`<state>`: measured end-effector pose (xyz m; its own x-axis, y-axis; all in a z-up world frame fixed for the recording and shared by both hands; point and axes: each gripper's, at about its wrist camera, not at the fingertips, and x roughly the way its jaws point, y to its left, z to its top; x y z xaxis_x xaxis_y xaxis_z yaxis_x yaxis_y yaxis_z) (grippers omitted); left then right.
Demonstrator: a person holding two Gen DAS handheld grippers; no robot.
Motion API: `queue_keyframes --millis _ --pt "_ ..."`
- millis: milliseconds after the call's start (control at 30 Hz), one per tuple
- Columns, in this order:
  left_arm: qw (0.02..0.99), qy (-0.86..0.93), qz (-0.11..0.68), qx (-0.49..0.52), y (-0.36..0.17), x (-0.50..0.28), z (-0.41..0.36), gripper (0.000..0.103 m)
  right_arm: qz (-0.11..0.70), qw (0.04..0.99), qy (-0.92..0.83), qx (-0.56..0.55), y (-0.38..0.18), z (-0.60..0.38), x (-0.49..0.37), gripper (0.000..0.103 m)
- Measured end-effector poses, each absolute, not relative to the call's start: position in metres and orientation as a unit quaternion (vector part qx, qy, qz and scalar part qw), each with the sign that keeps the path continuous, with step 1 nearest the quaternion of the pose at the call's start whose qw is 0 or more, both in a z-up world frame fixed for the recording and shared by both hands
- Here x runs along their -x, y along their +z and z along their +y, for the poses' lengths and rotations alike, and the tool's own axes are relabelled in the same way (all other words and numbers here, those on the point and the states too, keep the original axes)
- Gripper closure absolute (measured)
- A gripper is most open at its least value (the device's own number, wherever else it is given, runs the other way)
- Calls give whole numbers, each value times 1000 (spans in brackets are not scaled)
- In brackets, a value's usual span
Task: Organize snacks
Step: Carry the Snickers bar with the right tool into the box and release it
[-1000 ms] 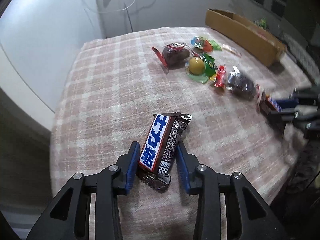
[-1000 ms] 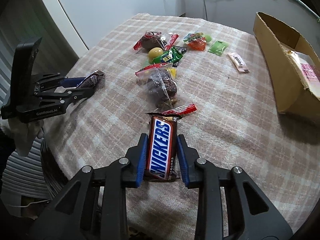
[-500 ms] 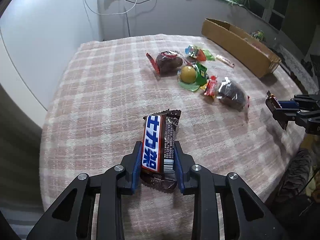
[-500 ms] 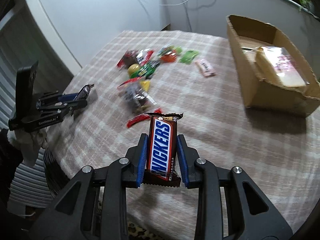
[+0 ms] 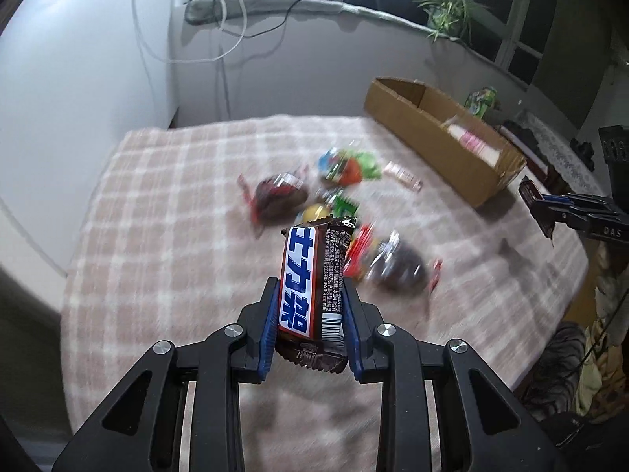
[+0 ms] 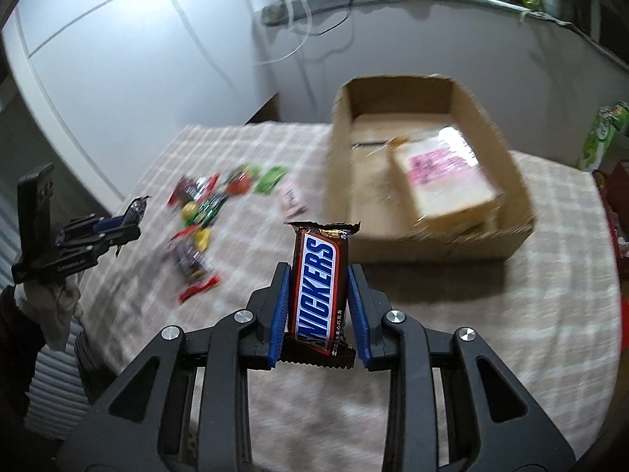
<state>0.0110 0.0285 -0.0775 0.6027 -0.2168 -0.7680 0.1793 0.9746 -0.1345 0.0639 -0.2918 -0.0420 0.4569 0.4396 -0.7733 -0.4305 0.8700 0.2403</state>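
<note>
My left gripper (image 5: 310, 291) is shut on a Snickers bar (image 5: 310, 279) with its back and white script facing me, held above the checked tablecloth (image 5: 165, 196). My right gripper (image 6: 319, 275) is shut on a second Snickers bar (image 6: 320, 287), logo up, held above the cloth just before the open cardboard box (image 6: 428, 236). The box also shows in the left wrist view (image 5: 444, 153) at the far right. Loose snacks (image 5: 314, 204) lie in the middle of the cloth. Each gripper shows in the other's view, the right one (image 5: 550, 212) and the left one (image 6: 118, 228).
The box holds a flat wrapped packet with pink print (image 6: 444, 173). A small pink packet (image 6: 291, 196) lies on the cloth beside the box. White walls and cables (image 5: 220, 31) stand behind the table. A green carton (image 6: 601, 133) stands at the far right.
Both grippers have risen off the cloth with their bars. The right one has swung toward the cardboard box, which now fills more of its view. The left one closed on its bar and lifted it.
</note>
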Motion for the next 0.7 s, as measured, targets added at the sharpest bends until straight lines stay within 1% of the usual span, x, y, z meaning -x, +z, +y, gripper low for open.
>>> queue_keyframes --millis 300,467,700 --pt "902 -150 405 -1 -48 -55 -20 75 441 868 229 -9 -28 -317 -121 73" --pt "901 -168 400 -17 -41 -82 -50 75 443 871 212 0 -26 -324 -161 73" --pt "899 -187 395 -12 -33 -137 -83 75 440 876 195 15 -25 -328 -209 73"
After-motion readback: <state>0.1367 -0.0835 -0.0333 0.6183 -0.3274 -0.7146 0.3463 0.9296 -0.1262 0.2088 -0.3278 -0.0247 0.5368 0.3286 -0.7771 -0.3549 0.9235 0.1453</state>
